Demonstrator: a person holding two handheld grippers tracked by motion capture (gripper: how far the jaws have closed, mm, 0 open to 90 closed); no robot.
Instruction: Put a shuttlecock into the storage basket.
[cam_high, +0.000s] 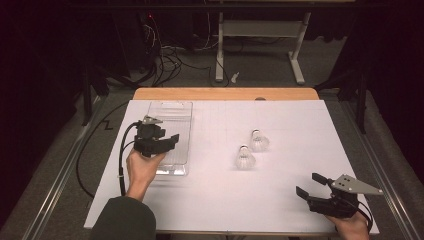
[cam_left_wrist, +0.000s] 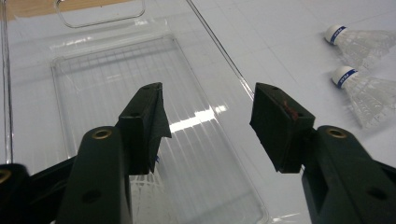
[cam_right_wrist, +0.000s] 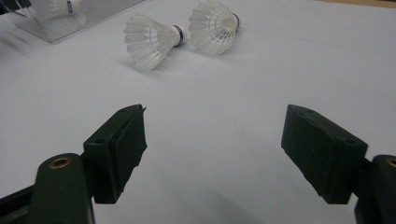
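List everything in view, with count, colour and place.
shuttlecocks on mat: 2, white, lying side by side at mid-table
shuttlecock in bin: 1, white, near end of bin, under left jaws
bin: 1, clear plastic, left part of mat
mat: 1, white, covers the table
table: 1, wood, edge showing beyond mat
desk frame: 1, white, on floor behind
cables: several, floor behind
left hand-held gripper: 1, black, open over bin
right hand-held gripper: 1, black, open, near right corner

A shuttlecock (cam_left_wrist: 144, 196) in the clear tray (cam_left_wrist: 93, 79) lies half hidden.
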